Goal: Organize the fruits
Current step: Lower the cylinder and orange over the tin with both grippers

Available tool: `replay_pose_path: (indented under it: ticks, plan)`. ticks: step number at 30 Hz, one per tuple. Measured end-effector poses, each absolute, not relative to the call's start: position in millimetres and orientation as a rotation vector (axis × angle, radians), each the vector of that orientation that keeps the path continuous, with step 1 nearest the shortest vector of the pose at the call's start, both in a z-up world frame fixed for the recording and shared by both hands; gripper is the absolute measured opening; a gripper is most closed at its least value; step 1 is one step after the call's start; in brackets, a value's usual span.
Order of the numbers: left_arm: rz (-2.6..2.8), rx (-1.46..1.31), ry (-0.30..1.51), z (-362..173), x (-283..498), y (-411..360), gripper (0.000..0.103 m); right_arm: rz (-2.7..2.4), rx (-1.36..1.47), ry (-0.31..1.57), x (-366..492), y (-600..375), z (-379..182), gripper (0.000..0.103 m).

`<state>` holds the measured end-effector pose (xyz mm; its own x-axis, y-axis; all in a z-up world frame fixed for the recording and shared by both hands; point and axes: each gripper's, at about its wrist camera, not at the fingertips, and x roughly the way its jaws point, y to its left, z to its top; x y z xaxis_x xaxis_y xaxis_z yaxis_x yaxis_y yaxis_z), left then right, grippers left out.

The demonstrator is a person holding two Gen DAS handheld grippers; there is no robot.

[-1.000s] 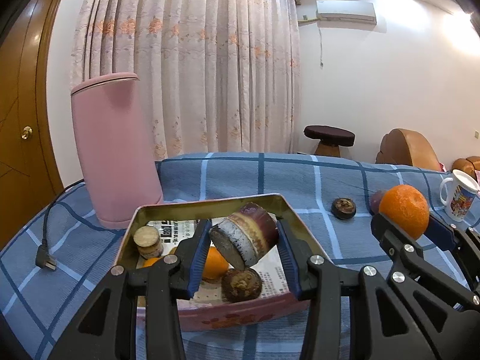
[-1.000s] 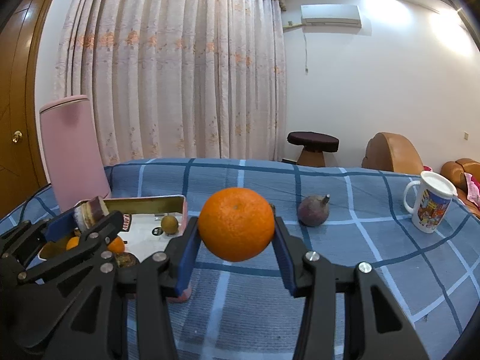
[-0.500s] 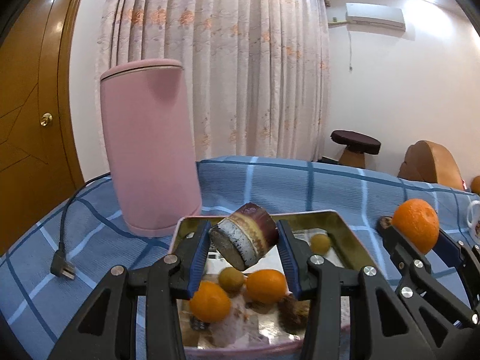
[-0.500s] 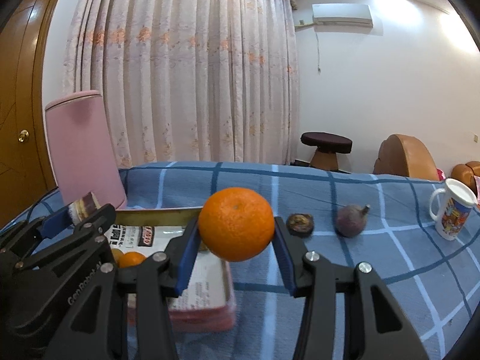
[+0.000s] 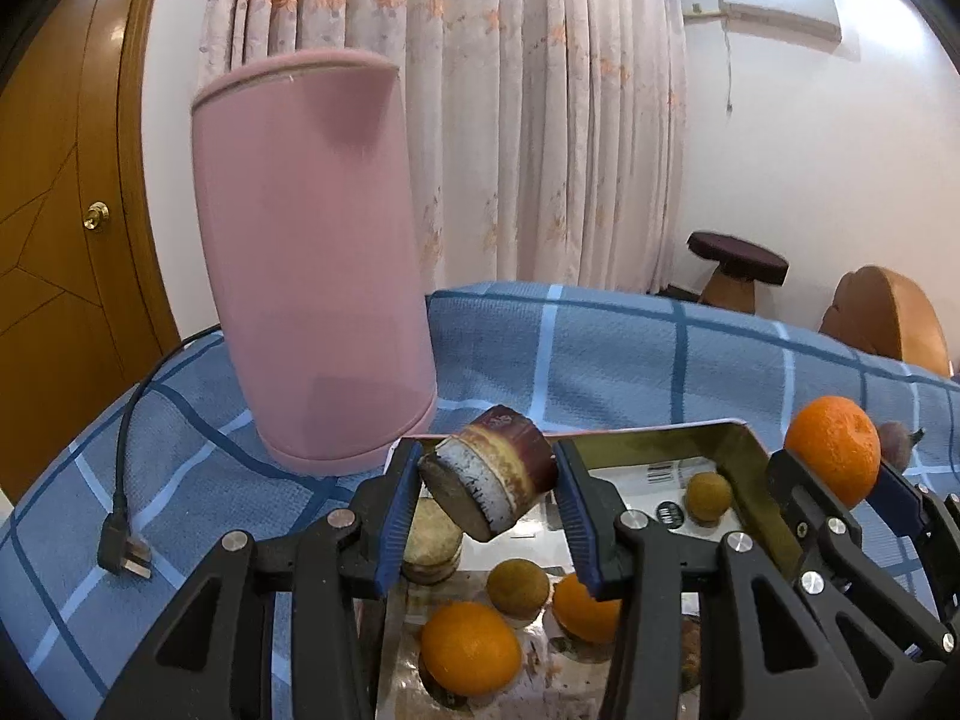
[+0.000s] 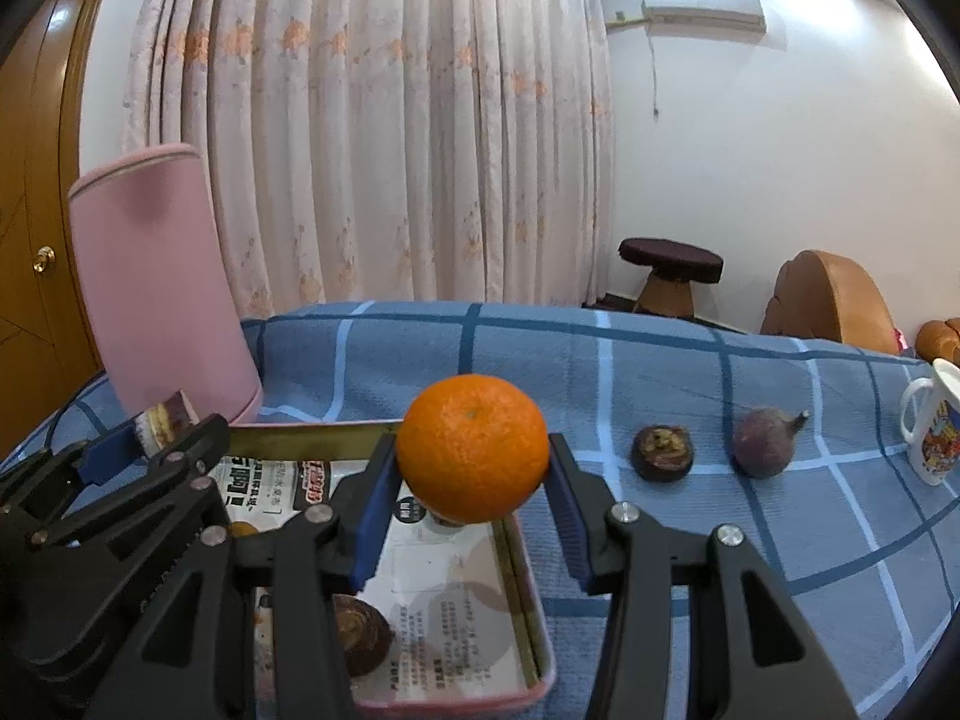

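My left gripper (image 5: 486, 495) is clamped on a short sugarcane piece (image 5: 487, 480), tilted with its cut end toward me, above the near-left corner of the tin tray (image 5: 735, 450). My right gripper (image 6: 473, 495) squeezes a whole orange (image 6: 473, 449) above the tray's right rim (image 6: 516, 570). In the left view, another cane chunk (image 5: 431, 540) sits in the tray at 7 o'clock from the one I hold, with two oranges (image 5: 471, 651) and brown round fruits (image 5: 517, 583) at 6 o'clock. On the blue checked cloth (image 6: 690, 540), a mangosteen (image 6: 662, 453) and a purple fruit (image 6: 763, 441) lie at 3 o'clock from my orange. A pink container (image 5: 312, 258) stands at 11 o'clock.
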<state>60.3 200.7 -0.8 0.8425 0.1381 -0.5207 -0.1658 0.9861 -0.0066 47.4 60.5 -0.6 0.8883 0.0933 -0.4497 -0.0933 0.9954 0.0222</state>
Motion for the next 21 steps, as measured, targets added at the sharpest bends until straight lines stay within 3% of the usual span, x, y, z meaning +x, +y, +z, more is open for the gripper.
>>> replay_pose_path:
  ticks: [21]
  plan:
    - [0.194, 0.014, 0.706, -13.5, 90.5, 209.1, 0.046, 0.236, -0.023, 0.691, 103.4, 80.0, -23.8, 0.051]
